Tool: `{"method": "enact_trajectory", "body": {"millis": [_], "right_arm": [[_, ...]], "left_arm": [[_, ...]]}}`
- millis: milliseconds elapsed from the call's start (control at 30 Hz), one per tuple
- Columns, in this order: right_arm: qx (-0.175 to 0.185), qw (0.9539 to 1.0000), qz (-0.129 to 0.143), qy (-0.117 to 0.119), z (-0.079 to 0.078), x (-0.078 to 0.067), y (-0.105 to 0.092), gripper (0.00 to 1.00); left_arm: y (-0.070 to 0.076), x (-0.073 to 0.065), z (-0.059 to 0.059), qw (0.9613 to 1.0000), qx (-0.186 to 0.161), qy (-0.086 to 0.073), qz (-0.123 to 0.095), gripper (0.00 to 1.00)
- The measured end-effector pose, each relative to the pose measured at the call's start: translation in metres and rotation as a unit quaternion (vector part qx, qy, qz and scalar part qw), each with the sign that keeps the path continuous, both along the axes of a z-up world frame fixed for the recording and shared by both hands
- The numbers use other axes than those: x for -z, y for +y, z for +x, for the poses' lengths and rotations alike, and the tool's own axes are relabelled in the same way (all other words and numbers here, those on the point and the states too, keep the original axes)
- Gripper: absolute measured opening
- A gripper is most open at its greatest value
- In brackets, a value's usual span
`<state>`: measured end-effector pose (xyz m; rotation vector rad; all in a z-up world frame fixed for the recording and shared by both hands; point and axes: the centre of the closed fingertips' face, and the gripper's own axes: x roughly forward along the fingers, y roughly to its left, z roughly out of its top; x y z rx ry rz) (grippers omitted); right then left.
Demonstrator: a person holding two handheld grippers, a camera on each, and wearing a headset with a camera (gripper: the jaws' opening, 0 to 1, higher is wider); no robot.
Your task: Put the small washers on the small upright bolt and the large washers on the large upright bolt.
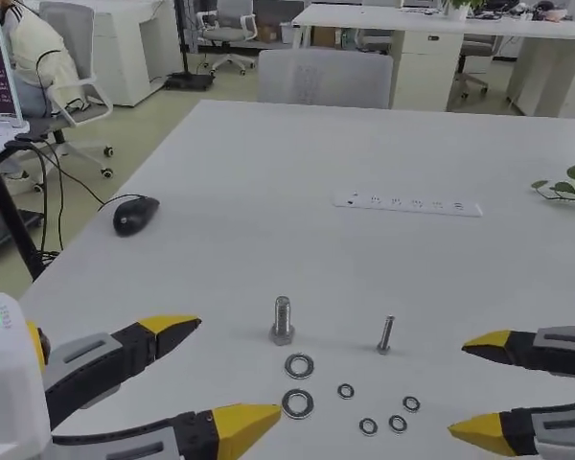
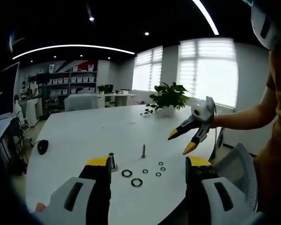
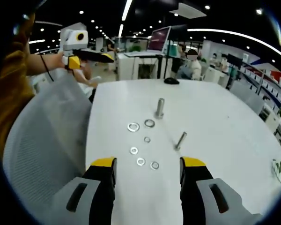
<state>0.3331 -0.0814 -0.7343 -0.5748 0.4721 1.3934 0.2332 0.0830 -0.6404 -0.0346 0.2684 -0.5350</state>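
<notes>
White worktop (image 1: pixel 268 192) runs across an office. On it a black mouse (image 1: pixel 134 215) sits at the left middle of the head view and a white power strip (image 1: pixel 407 204) lies right of centre. A grey chair (image 1: pixel 324 77) stands behind the far edge.

Low in the centre of that frame the large bolt (image 1: pixel 283 321) stands on its head, thread up. To its right, apart from it, stands the small bolt (image 1: pixel 386 334). It seems to lean a little, though the picture is too soft to be sure.

Two large washers (image 1: pixel 299 365) lie flat just below the large bolt, one under the other. Four small washers (image 1: pixel 398 423) lie scattered below the small bolt, none touching another.

The left tongs (image 1: pixel 238 369) reach in from the lower left, yellow tips spread wide and gripping nothing. Their lower tip is just beside the lower large washer. The right tongs (image 1: pixel 457 388) come in from the lower right edge, also spread wide and holding nothing, near the small washers but clear of them.
</notes>
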Motion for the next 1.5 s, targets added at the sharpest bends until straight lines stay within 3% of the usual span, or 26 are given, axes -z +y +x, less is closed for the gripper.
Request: {"method": "enact_trajectory", "body": {"millis": [233,433,600,767,900,1000,1233,1500], "right_arm": [[-0.038,0.998,-0.05,0.006,0.002,0.021,0.008,0.54],[-0.08,0.9921,-0.097,0.0,0.002,0.038,0.01,0.51],[-0.1,0.9872,-0.124,-0.005,0.011,0.048,0.012,0.5],[-0.133,0.9777,-0.162,-0.011,0.015,0.056,0.012,0.49],[-0.149,0.9727,-0.177,-0.013,0.018,0.058,0.016,0.47],[-0.168,0.9653,-0.199,-0.018,0.019,0.063,0.017,0.44],[-0.196,0.9529,-0.231,-0.012,0.017,0.075,0.02,0.39],[-0.211,0.9448,-0.25,-0.014,0.017,0.083,0.018,0.36]], "left_arm": [[0.004,0.005,-0.001,1.0,-0.008,0.004,0.001,0.64],[0.008,0.006,-0.003,0.9999,-0.015,0.007,0.003,0.64],[0.008,0.006,-0.002,0.9999,-0.014,0.008,0.005,0.64],[0.004,0.006,-0.001,0.9999,-0.012,0.007,0.004,0.64],[0.004,0.007,0.0,0.9999,-0.011,0.008,0.005,0.64],[0.005,0.008,0.0,0.9999,-0.01,0.008,0.006,0.63],[0.004,0.008,0.0,0.9999,-0.013,0.007,0.0,0.63],[0.007,0.011,-0.003,0.9997,-0.021,0.009,-0.005,0.63]]}}
